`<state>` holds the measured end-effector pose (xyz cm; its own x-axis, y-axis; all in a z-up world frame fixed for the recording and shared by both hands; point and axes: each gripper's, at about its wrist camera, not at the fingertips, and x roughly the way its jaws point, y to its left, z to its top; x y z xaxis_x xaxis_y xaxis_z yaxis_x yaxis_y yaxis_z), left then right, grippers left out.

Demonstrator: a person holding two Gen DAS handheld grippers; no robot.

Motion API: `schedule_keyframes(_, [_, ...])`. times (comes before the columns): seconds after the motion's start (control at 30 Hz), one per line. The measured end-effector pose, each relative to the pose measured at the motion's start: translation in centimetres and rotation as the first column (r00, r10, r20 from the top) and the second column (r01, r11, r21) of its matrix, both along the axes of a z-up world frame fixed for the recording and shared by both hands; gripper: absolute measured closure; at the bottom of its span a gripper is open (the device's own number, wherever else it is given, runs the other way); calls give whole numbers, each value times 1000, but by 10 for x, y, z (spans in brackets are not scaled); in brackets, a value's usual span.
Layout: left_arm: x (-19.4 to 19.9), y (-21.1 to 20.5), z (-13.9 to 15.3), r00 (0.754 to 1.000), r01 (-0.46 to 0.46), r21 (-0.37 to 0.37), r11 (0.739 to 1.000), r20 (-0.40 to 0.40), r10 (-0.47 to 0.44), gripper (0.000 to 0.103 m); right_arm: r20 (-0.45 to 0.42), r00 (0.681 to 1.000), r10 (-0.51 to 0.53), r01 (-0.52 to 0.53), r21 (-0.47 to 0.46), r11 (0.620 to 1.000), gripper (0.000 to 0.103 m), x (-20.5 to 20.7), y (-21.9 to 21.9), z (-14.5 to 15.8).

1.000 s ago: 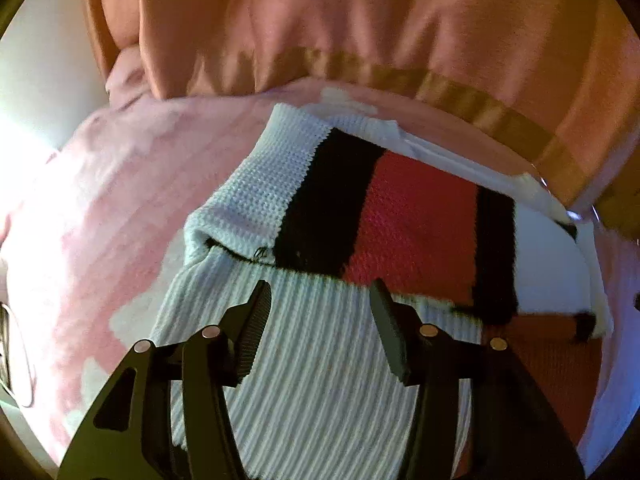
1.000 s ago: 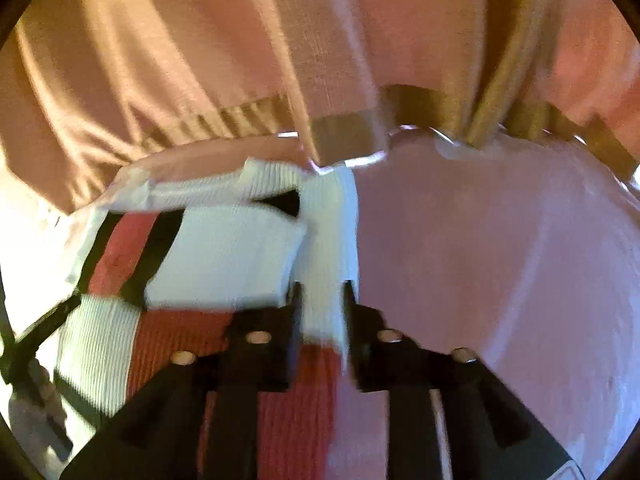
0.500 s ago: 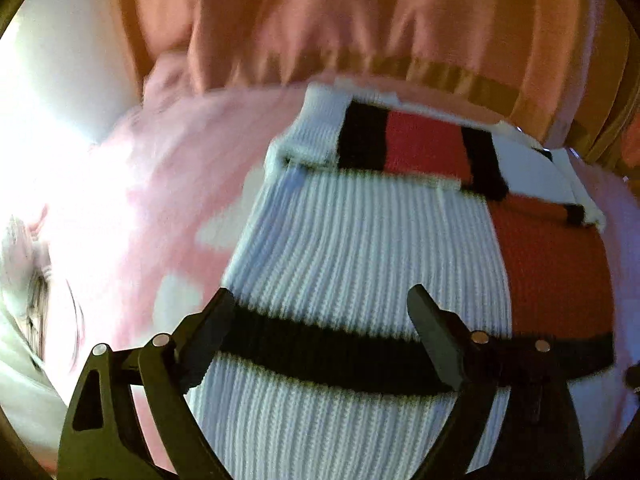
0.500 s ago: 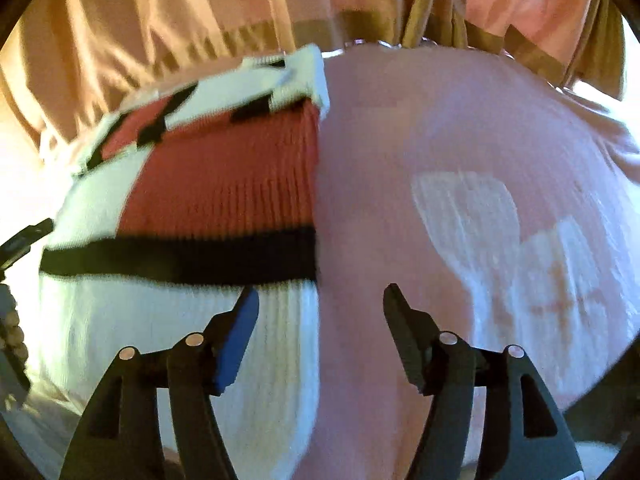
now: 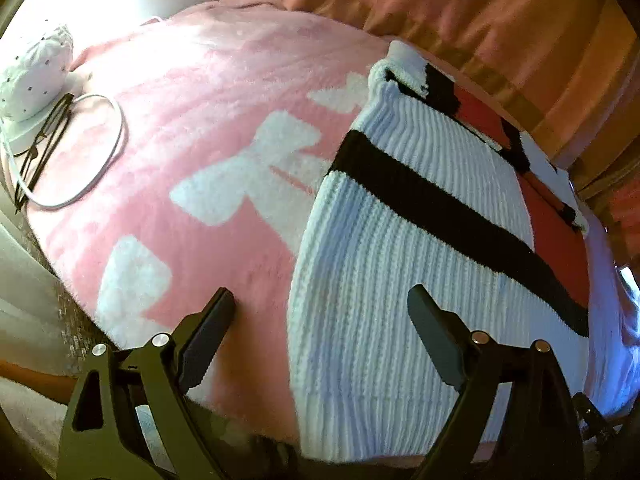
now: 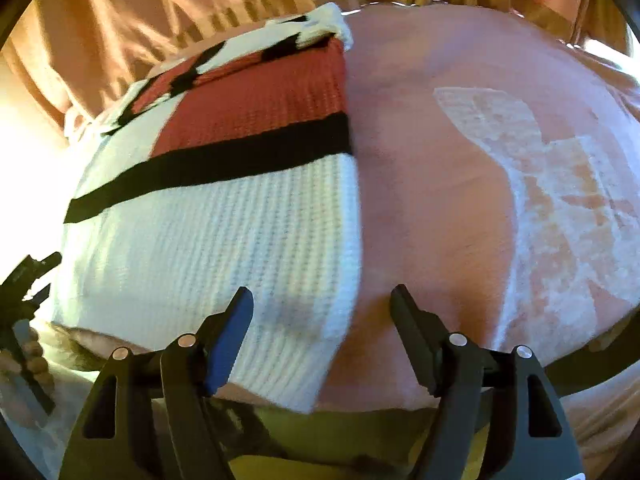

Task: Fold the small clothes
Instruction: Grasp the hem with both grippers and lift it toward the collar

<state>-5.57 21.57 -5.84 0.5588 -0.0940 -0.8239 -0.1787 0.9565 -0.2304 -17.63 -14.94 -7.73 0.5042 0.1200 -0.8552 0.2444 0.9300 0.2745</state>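
Both grippers I hold with jaws spread and nothing clasped: the left gripper has opened within the last second and straddles the left edge of the garment, and the right gripper has just been opening a little more and straddles the right edge. No pad presses on cloth.

From largest to smallest: the pink fleece blanket with white bow shapes covers the whole surface, and behind it hangs an orange curtain with a golden band. On the blanket lies the ribbed knit sweater in white, red and black, flat, with its far part folded over near the curtain.

Only the left view shows the free blanket to the left of the sweater, and at the far left a white dotted cap with thin-framed glasses and a thin wire hoop just beside it. Only the right view shows the wide bare blanket on the right of the sweater, and the dark tip of the other gripper at its left border.

The near hem of the sweater reaches close to the blanket's front edge.
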Motion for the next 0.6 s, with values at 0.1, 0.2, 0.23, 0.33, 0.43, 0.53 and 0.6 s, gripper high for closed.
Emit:
schedule_keyframes(0.1, [-5,0,0,1000,18,-36,999,11,-17,17,19,1000,24,-24,25,999,33,-2,9,1])
schedule_keyframes(0.2, [-8,-4,0,998,60,-67,996,19,-58,25,37,998,59,-60,35,998,34,0,18,2])
schedule_keyframes(0.23, [-9,-7,0,996,84,-86,993,21,-82,37,43,997,64,-66,34,997,40,1,19,2])
schedule_keyframes(0.33, [-4,-13,-2,991,135,-113,984,9,-135,79,52,996,68,-72,69,995,85,6,18,0])
schedule_keyframes(0.43, [-1,-7,-5,992,121,-178,977,-4,-124,88,53,998,41,-48,138,989,90,9,12,-4])
schedule_keyframes(0.53, [-7,-10,6,991,136,-167,976,19,-135,90,100,995,27,-44,171,984,92,3,9,7])
schedule_keyframes(0.6, [-16,-13,17,988,151,-149,977,44,-145,91,149,988,27,-48,140,989,92,-6,7,24])
